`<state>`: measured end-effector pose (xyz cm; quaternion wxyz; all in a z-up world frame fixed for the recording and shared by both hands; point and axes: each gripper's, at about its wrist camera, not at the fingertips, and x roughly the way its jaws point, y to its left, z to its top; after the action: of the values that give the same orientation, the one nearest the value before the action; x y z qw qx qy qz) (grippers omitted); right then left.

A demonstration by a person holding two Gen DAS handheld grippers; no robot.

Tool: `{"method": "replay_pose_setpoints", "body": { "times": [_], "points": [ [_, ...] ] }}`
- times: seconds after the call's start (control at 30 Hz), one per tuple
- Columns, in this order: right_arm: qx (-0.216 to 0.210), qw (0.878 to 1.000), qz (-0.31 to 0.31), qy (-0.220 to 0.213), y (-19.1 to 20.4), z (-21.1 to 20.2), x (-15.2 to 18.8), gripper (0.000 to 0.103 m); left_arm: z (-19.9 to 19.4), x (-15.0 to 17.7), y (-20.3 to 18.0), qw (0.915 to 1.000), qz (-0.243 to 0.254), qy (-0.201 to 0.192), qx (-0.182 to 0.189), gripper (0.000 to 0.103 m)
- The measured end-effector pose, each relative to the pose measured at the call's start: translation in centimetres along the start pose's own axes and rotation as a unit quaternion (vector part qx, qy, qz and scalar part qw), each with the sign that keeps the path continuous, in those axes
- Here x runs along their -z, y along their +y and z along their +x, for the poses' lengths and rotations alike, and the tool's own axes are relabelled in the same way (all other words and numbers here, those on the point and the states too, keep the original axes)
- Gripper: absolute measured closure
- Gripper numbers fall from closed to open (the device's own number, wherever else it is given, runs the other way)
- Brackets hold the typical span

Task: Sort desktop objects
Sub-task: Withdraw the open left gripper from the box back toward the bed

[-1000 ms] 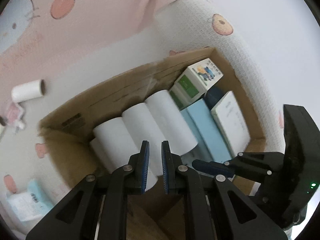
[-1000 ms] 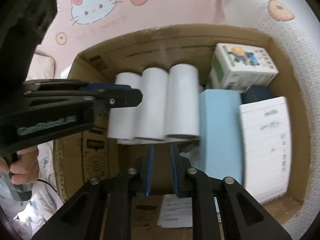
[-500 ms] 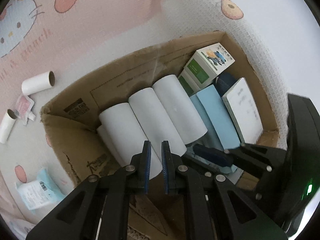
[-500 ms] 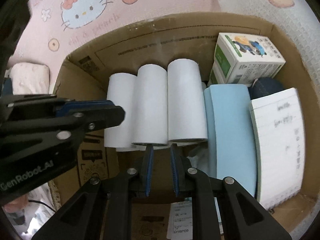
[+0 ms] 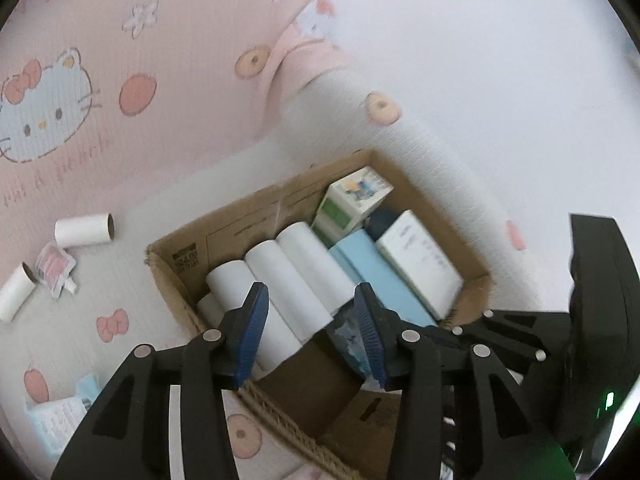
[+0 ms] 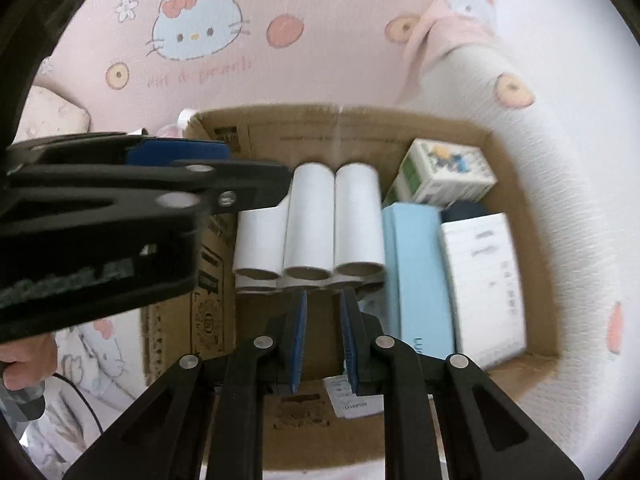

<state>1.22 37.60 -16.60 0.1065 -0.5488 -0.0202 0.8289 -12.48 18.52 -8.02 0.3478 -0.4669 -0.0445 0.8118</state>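
Note:
An open cardboard box (image 5: 256, 218) (image 6: 360, 124) holds white paper rolls (image 5: 292, 276) (image 6: 312, 220), a light blue box (image 5: 380, 276) (image 6: 420, 272), a white box (image 5: 420, 256) (image 6: 484, 272) and a green-and-white carton (image 5: 352, 200) (image 6: 444, 176). My left gripper (image 5: 310, 320) is open and empty above the box's near left corner. My right gripper (image 6: 323, 340) hangs over the box's near side, jaws narrowly parted with nothing between them. Two loose rolls (image 5: 84, 230) (image 5: 16, 292) lie on the mat outside the box.
The box sits on a pink and white cartoon-cat mat (image 5: 80, 80). A small pink packet (image 5: 54, 268) lies by the loose rolls. A light blue packet (image 5: 60, 416) lies at the lower left. The left gripper's body crosses the right wrist view (image 6: 120, 216).
My left gripper has opened wide and pulled up and back from the box. My right gripper has backed off a little, its jaws slightly wider apart.

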Motion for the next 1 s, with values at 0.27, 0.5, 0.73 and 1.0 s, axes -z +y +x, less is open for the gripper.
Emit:
{"method": "replay_pose_setpoints", "body": {
  "times": [0.27, 0.5, 0.73, 1.0],
  "points": [
    [0.013, 1.000, -0.022, -0.017, 9.8, -9.4, -1.7, 0.090, -3.0, 2.4, 1.5, 0.9991, 0.010, -0.035, -0.020, 0.097],
    [0.036, 0.998, -0.053, -0.028, 11.7, -8.9, -1.1, 0.090, -5.3, 6.0, 4.2, 0.9976, -0.005, -0.069, -0.006, 0.098],
    [0.045, 0.995, -0.080, -0.044, 14.4, -10.2, 0.0, 0.089, -5.7, 9.3, 7.8, 0.9985, -0.015, -0.048, -0.021, 0.098],
    [0.067, 0.991, -0.111, -0.044, 17.4, -9.6, -0.3, 0.089, -4.6, 12.4, 11.4, 0.9975, -0.013, -0.064, -0.027, 0.098]
  ]
}}
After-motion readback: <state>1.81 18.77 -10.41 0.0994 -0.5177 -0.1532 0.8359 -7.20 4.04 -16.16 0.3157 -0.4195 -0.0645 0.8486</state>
